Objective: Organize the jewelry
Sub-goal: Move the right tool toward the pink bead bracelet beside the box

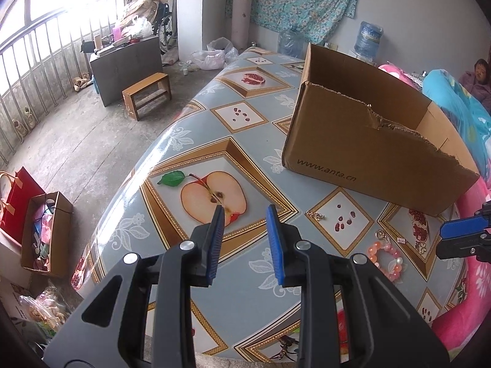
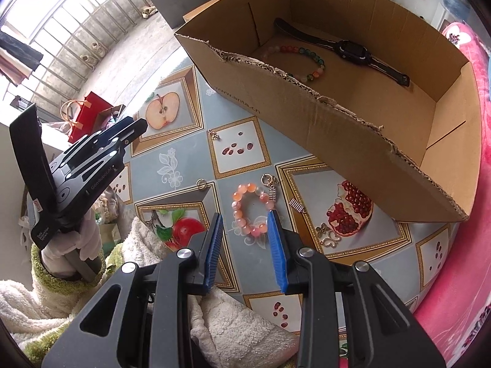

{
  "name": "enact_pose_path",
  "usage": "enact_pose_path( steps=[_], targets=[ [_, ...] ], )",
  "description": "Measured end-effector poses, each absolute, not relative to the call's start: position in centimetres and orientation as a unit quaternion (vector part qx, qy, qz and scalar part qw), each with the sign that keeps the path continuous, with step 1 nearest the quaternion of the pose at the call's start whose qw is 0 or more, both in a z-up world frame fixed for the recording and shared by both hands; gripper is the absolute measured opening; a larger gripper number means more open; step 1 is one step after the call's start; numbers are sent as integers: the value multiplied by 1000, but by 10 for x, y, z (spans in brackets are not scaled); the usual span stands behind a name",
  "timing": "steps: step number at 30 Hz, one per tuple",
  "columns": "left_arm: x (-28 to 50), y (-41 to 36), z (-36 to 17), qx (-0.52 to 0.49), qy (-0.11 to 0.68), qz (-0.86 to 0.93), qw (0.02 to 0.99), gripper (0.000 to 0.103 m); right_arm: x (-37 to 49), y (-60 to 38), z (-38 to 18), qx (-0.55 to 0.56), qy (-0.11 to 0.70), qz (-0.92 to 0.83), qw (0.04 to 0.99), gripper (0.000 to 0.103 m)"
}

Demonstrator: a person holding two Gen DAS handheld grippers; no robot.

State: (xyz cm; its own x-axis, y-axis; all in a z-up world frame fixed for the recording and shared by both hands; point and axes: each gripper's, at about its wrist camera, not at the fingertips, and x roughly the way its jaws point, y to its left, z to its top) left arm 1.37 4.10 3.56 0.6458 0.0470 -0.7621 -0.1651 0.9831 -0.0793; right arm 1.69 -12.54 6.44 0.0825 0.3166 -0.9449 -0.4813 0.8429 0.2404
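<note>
A brown cardboard box [image 2: 353, 128] stands on the fruit-patterned table [image 2: 184, 159]; it also shows in the left wrist view [image 1: 362, 141]. Inside lie a black watch [image 2: 346, 47] and a multicoloured bead bracelet [image 2: 307, 58]. A pink bead bracelet [image 2: 250, 211] with a key ring lies on the table, seen also in the left wrist view [image 1: 387, 259]. Nearby lie a small gold chain [image 2: 214, 135], a silver ring [image 2: 201, 184], a striped charm [image 2: 297, 206] and a butterfly charm [image 2: 330, 236]. My right gripper [image 2: 245, 233] is open, just before the pink bracelet. My left gripper [image 1: 244, 224] is open and empty above the apple picture.
The table's left edge drops to a concrete floor with a red bag [image 1: 18, 196], a carton of clutter [image 1: 46, 233] and a wooden stool [image 1: 147, 95]. A pink blanket [image 2: 460, 245] borders the table on the right. White and green towelling [image 2: 92, 291] lies below the right gripper.
</note>
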Motion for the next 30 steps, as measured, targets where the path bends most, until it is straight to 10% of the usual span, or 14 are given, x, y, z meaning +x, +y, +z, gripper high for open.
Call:
enact_pose_path(
  steps=[10,22,30],
  targets=[
    [12,32,38,-75,407,31,910,25,7,-127,69,-39,608,258,750,30],
    [-8,1,42,33,370,-116,921,32,-72,-164,25,113,468,100,871,61],
    [-40,-15,31,67,381,-171,906,49,-100,-154,17,101,427,42,898,64]
  ],
)
